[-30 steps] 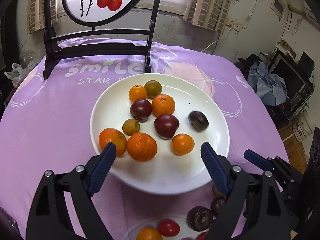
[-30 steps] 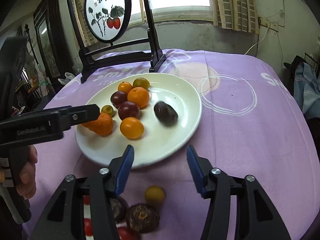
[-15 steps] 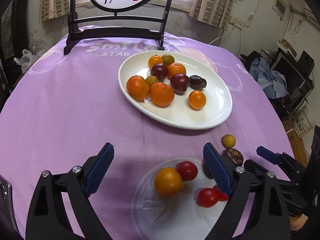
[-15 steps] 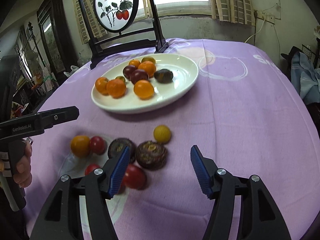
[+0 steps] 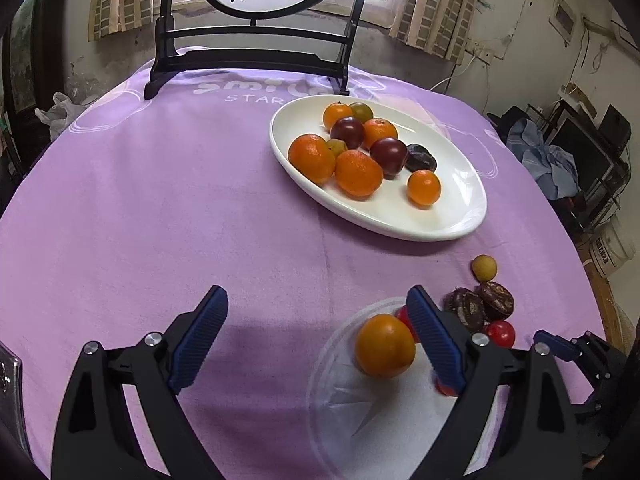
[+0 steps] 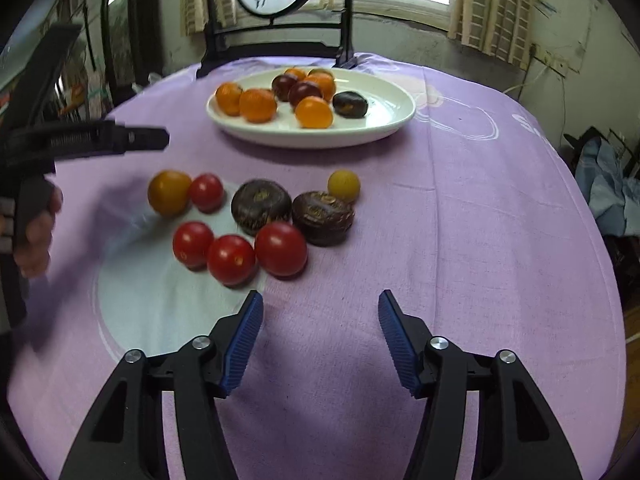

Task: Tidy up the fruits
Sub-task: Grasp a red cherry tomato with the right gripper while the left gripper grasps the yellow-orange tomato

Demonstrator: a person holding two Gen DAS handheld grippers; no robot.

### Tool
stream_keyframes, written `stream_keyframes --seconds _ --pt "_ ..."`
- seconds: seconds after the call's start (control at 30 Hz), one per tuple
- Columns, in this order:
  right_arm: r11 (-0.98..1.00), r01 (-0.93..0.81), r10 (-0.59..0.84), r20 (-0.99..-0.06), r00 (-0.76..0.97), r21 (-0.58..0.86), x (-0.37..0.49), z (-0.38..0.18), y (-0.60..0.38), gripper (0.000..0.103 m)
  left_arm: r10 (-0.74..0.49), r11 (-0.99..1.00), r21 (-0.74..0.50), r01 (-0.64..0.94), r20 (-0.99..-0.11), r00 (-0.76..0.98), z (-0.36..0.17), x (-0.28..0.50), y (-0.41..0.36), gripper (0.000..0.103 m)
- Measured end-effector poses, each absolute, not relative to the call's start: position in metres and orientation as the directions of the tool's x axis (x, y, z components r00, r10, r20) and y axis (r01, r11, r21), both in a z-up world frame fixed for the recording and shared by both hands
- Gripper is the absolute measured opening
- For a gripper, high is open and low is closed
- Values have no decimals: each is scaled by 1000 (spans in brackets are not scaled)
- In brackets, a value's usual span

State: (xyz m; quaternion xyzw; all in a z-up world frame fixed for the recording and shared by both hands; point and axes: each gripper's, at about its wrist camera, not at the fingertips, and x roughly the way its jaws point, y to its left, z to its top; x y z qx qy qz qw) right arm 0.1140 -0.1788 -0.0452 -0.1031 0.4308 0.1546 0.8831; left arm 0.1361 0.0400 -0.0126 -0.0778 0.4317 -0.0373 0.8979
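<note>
Both tools pulled back from the white plate (image 5: 460,216), now piled with fruit. Left tool (image 5: 316,332) is spread wide, empty, beside an orange fruit (image 5: 384,346). Right tool (image 6: 320,336) just narrowed a bit, nothing between, short of the tomatoes (image 6: 280,248) on the purple surface (image 6: 460,220).

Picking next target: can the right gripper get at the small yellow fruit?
Probably yes. The right gripper is open and empty; the yellow fruit lies on bare cloth, though a dark fruit crowds its near-left side.
</note>
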Motion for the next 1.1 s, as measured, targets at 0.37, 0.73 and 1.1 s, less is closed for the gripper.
stream_keyframes --seconds 0.37,0.73,1.1 --pt "906 -411 160 -815 557 -103 144 -49 -152 44 -177 979 -205 22 -779 602 -16 138 40 89" --pt "916 -400 220 -790 573 -36 151 -51 -146 31 -223 970 -240 44 -799 559 -24 139 34 89" --pt "917 -398 262 -754 602 1 139 -36 -163 29 -221 975 -190 113 -805 551 -25 121 21 89"
